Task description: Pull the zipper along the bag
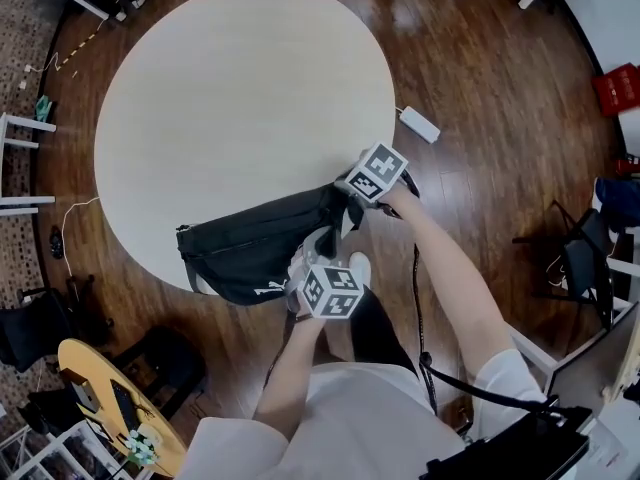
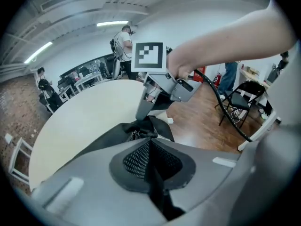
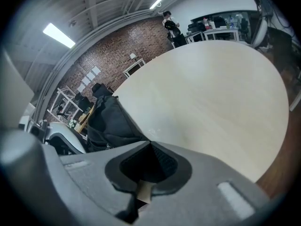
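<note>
Head view first: black bag (image 1: pixel 245 253) lying across the near edge of the round table (image 1: pixel 250 88), part of it past the rim, both grippers crowded at its right end. Clenched tight, the left gripper (image 2: pixel 150 140), on a thin black piece at that end, just beside the small metal slider (image 2: pixel 135 134). Likewise closed, the right gripper (image 3: pixel 150 144), tips at the bag's edge where fabric meets tabletop, apparently pinning that end (judged from the lifted cloth under it in head view, not plainly seen).

Possible trouble from here:
- A pull on plain fabric rather than the tab, dragging the whole bag and leaving the slider where it sits.
- A weak hold on the right, letting the bag trail after the left gripper or slip off the rim, given the overhang.
- Bunched cloth round the slider, likely to snag the teeth under a crooked pull.

Hard to make out:
- Tab or cloth in the left pinch: black on black, no telling.
- Zipper track not traceable in any view, nor how far open or shut.
- Unidentified too: a pale scrap (image 3: pixel 142 190) low in the seam of the right jaws.
- Bag's far end half lost in the right gripper view behind its own bulk.
</note>
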A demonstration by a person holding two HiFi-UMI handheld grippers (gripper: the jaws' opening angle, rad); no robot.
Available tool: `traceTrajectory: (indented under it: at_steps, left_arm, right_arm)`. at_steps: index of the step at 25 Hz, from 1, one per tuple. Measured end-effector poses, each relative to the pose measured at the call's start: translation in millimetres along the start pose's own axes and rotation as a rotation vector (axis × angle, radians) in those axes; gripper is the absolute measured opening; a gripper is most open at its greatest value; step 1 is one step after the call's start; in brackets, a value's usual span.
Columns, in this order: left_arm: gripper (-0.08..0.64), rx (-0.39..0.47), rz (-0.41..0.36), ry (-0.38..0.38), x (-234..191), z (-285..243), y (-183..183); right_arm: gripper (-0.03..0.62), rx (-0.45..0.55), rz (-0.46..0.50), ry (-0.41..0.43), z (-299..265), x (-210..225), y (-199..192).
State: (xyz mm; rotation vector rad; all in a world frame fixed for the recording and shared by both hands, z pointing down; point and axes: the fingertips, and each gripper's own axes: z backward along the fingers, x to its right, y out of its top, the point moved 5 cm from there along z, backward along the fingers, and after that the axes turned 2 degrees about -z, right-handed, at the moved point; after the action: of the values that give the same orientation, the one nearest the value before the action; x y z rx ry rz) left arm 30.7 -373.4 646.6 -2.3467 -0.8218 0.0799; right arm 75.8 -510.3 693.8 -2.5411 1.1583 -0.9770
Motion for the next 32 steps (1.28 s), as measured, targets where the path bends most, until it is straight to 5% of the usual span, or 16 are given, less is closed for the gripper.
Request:
traceTrajectory:
  at_steps: [14, 32]
  left_arm:
    - [0.020, 0.082, 0.016, -0.096, -28, 57, -12]
    - [0.020, 0.154, 0.097, -0.165, -116, 117, -79]
  right_arm:
    - [-0.009, -0.073, -0.087, -0.175, -1, -1, 0]
    - [-0.008, -0.172, -0.162, -0.376, -5, -5, 0]
